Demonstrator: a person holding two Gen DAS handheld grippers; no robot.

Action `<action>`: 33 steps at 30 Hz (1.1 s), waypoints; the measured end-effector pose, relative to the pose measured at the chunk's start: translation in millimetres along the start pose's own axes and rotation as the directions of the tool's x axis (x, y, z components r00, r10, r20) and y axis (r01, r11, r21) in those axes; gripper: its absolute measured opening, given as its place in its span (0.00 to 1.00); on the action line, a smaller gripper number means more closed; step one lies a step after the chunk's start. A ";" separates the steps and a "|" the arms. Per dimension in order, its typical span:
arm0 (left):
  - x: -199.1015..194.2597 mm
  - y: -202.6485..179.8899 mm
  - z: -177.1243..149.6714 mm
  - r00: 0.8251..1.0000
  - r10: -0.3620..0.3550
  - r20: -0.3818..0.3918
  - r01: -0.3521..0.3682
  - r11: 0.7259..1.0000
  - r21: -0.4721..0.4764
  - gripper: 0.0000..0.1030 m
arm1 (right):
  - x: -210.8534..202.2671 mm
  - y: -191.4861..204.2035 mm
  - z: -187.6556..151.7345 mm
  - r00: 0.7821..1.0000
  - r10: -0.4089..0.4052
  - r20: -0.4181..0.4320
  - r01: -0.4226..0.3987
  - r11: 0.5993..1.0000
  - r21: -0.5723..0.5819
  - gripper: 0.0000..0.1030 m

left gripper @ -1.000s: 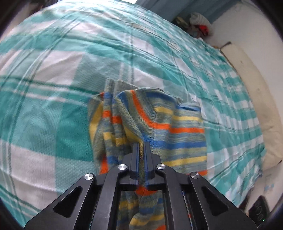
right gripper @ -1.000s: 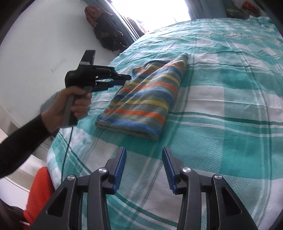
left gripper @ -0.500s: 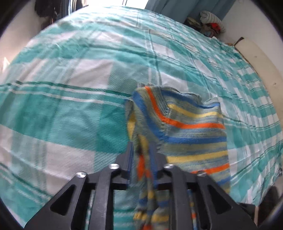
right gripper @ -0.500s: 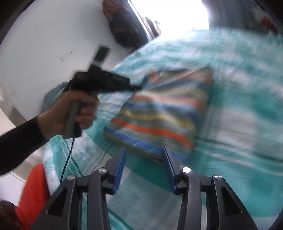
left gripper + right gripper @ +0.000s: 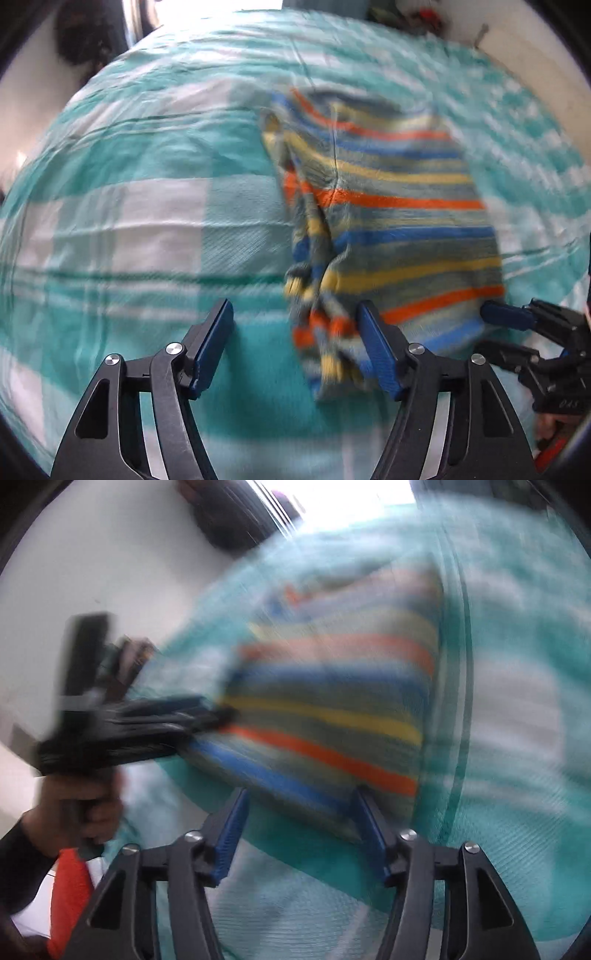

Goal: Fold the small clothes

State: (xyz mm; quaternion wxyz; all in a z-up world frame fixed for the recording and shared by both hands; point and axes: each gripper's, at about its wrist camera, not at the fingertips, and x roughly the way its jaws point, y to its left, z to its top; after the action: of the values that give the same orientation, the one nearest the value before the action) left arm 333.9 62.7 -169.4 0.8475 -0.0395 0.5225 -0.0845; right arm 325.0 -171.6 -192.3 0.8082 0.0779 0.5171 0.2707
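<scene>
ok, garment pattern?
Garment: horizontal stripes of orange, blue, yellow and grey-green. Clearest in the left wrist view.

Both grippers — left gripper (image 5: 295, 345), right gripper (image 5: 297, 829) — are black frames with silver screws and blue ribbed pads; the blurred hand (image 5: 79, 808) seems to wear a black sleeve (image 5: 16, 864).

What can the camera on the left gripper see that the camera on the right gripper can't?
Only the left wrist view shows the bunched sleeve along the sweater's edge. Only the right wrist view shows the person's hand around the other gripper's handle, the black sleeve and something orange below it. Both show the striped sweater lying on the checked bedsheet, and open grippers.
</scene>
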 end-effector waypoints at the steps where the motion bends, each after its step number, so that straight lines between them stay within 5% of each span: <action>1: -13.7 1.1 -3.3 1.000 -0.005 0.029 0.005 1.000 -0.004 0.79 | -15.0 6.7 -1.0 0.999 0.005 0.033 -0.004 1.000 -0.008 0.50; 3: -34.1 2.1 -9.8 0.997 0.006 0.072 -0.006 1.000 -0.005 0.87 | -41.6 16.1 -8.6 0.995 0.010 0.094 -0.008 1.000 -0.021 0.58; 5: -51.2 -1.2 -17.0 0.994 0.029 0.105 -0.030 1.000 0.007 0.90 | -63.7 22.9 -22.7 0.989 -0.034 0.147 0.039 0.999 -0.032 0.82; 6: -54.3 -3.5 -19.9 0.993 0.046 0.108 -0.047 0.999 0.011 0.92 | -74.8 24.0 -35.8 0.982 -0.081 0.172 0.087 0.996 -0.023 0.85; 16: -65.8 -20.2 -34.8 0.987 0.135 0.091 -0.139 0.990 0.039 0.92 | -95.1 12.7 -98.5 0.964 -0.238 0.119 0.234 0.971 0.051 0.85; 24: -76.0 -25.3 -39.3 0.984 0.148 0.096 -0.153 0.987 0.047 0.92 | -97.0 16.8 -98.1 0.959 -0.258 0.113 0.252 0.965 0.065 0.85; 26: -76.0 -23.1 -38.7 0.987 0.128 0.096 -0.132 0.991 0.036 0.92 | -94.8 18.0 -98.3 0.961 -0.256 0.109 0.250 0.966 0.062 0.85; 29: -75.0 -2.2 -28.5 0.993 -0.020 0.119 0.027 0.998 -0.060 0.94 | -90.7 14.8 -92.2 0.969 -0.223 0.103 0.217 0.974 0.071 0.85; 33: -53.9 25.6 4.0 0.975 -0.149 0.163 0.178 0.966 -0.185 0.95 | -87.9 -12.3 -53.9 0.980 -0.124 0.157 0.102 0.984 0.143 0.85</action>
State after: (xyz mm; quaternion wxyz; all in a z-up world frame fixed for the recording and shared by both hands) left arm 316.4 97.7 -124.1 0.8658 -0.1731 0.4591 -0.0986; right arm 254.0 -235.8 -152.0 0.8554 0.1248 0.4689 0.1813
